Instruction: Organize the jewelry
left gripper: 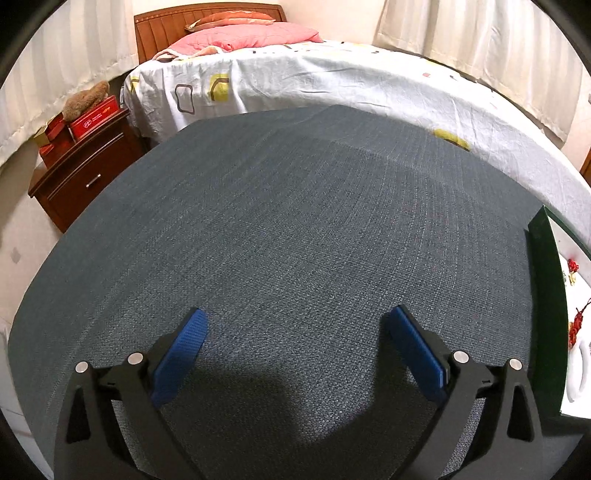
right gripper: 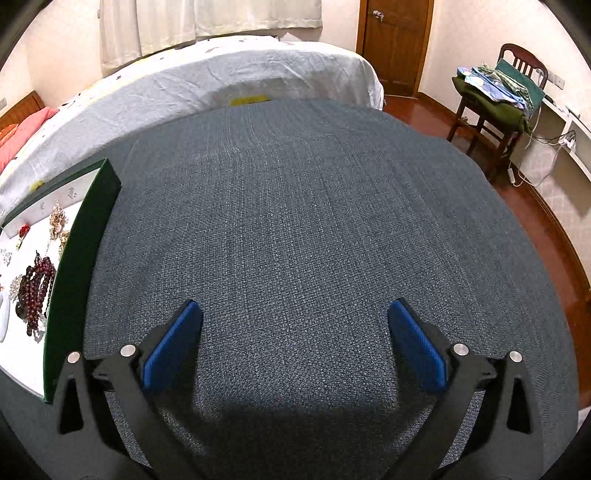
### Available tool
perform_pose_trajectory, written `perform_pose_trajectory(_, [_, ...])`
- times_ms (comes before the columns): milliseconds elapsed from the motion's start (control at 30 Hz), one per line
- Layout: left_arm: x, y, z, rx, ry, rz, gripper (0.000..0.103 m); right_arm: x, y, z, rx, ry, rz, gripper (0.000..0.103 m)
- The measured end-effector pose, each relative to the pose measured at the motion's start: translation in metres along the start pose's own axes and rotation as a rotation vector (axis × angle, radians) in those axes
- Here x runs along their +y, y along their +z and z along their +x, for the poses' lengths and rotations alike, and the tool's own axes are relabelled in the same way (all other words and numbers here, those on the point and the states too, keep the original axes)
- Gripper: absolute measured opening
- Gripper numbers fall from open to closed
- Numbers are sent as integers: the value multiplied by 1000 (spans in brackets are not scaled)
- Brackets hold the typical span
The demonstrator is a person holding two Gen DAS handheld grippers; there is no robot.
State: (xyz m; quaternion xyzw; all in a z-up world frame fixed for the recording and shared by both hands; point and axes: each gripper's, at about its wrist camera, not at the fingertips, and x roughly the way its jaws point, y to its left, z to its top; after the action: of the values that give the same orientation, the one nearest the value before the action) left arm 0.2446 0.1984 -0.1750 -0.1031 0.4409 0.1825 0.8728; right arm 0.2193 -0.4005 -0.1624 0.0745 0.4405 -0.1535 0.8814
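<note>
So the two cams split the room pretty cleanly. The left wrist view gets the head of the bed with a pink pillow and the wooden headboard, plus a nightstand with red boxes and a brown plush toy on top. The right wrist view shows none of that; it gets the foot of the bed, a wooden door and a chair piled with folded clothes.

The jewelry tray, dark green walls with a white inside, sits on the grey-blue cloth of the bench, between the two tongs. The left cam only catches a sliver of it at the right edge: some small red pieces and a white bangle. The right cam sees way more: a dark red bead bracelet lying near the tray's right wall, gold-ish pieces further back, and a small red piece.

Left tongs: blue pads spread wide, holding nothing, only bare cloth between them. Right tongs: same deal, wide apart and empty, just right of the tray wall and not touching it.
</note>
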Motion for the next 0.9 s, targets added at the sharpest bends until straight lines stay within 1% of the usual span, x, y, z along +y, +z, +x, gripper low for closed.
perform_pose_trajectory(900, [-1,0,2,-2,3,0,96,0,1,1,0,0,0,99])
